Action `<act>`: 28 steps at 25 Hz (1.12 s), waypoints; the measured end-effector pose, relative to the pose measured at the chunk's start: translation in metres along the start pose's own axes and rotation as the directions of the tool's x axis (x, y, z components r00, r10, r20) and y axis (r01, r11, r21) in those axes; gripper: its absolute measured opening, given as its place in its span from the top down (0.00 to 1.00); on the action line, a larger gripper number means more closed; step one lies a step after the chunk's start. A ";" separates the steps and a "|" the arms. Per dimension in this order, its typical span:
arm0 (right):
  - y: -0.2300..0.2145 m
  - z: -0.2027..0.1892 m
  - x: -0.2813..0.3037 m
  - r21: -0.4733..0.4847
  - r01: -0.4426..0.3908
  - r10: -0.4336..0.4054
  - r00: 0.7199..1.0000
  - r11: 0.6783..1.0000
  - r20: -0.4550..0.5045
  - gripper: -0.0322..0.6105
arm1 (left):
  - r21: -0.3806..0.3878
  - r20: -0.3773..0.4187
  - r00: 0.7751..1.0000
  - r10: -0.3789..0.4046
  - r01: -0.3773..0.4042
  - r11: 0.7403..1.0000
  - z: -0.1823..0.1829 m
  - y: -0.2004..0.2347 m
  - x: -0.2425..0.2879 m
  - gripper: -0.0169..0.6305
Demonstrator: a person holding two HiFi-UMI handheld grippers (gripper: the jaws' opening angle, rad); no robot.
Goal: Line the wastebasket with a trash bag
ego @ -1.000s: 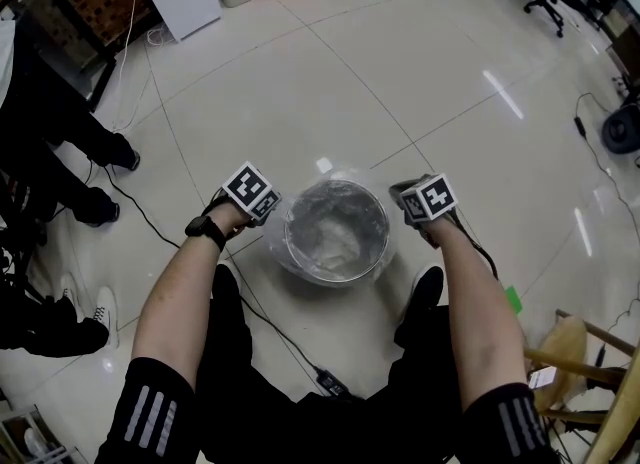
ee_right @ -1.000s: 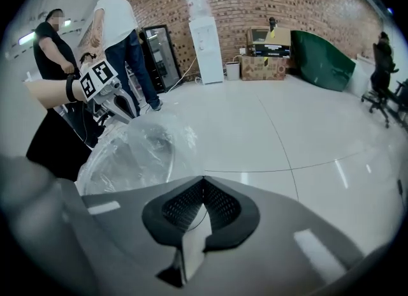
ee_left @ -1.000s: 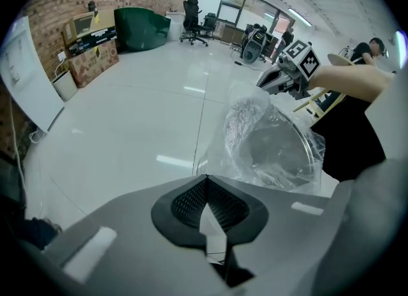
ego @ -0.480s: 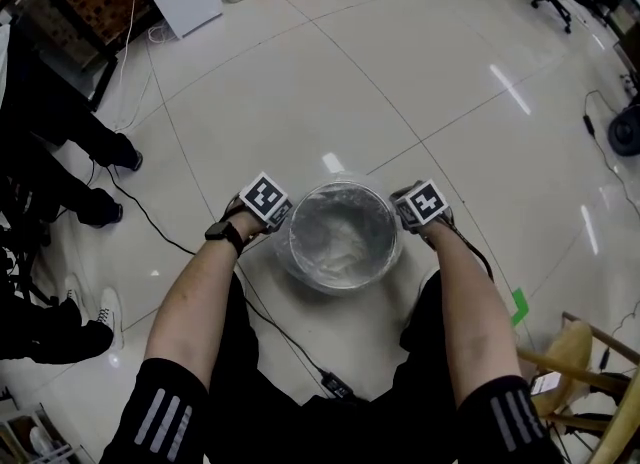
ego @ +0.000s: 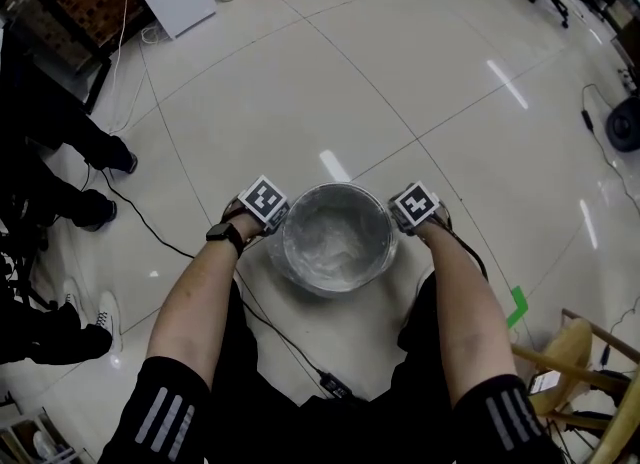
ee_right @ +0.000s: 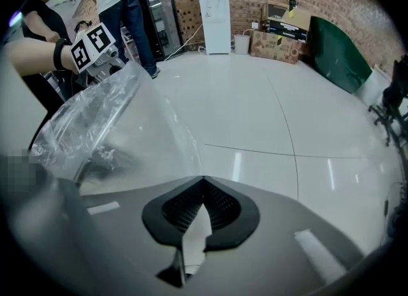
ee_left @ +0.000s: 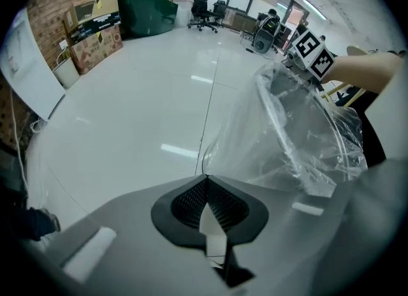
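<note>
The wastebasket is standing on the floor between the two pairs of fingers, with its rim just inward of each. The clear trash bag is already sitting down inside it, and its mouth is spreading over the rim and hanging outside on both sides. The left gripper and right gripper are pinching that film at opposite sides, fingers pressed together on it. By my judgement the lining is nearing completion, with only seating the overhang and letting go remaining.
</note>
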State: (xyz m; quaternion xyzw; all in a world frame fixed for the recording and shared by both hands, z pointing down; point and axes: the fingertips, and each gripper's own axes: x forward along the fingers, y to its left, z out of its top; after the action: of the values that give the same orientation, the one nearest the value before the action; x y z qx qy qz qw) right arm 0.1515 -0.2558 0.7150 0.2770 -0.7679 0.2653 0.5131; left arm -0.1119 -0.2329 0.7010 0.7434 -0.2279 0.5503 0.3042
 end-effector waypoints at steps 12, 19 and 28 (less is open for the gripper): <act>-0.011 -0.002 -0.043 0.032 0.030 -0.033 0.995 0.999 0.098 0.78 | 0.001 0.185 0.981 0.055 -0.057 0.998 0.006 0.023 -0.055 0.77; -0.009 -0.004 -0.096 0.015 0.086 -0.088 0.978 0.996 0.189 0.78 | 0.124 0.270 0.963 0.003 -0.037 0.992 0.004 -0.011 -0.101 0.77; 0.035 -0.031 -0.124 -0.253 0.125 -0.089 0.985 0.959 0.147 0.77 | 0.282 0.158 0.986 -0.055 0.009 0.960 -0.041 -0.088 -0.103 0.71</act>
State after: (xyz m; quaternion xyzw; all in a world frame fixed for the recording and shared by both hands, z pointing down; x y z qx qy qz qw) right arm 0.1865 -0.1907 0.6048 0.2655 -0.8127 0.1144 0.5059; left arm -0.1103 -0.1413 0.5935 0.8254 -0.1600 0.5088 0.1851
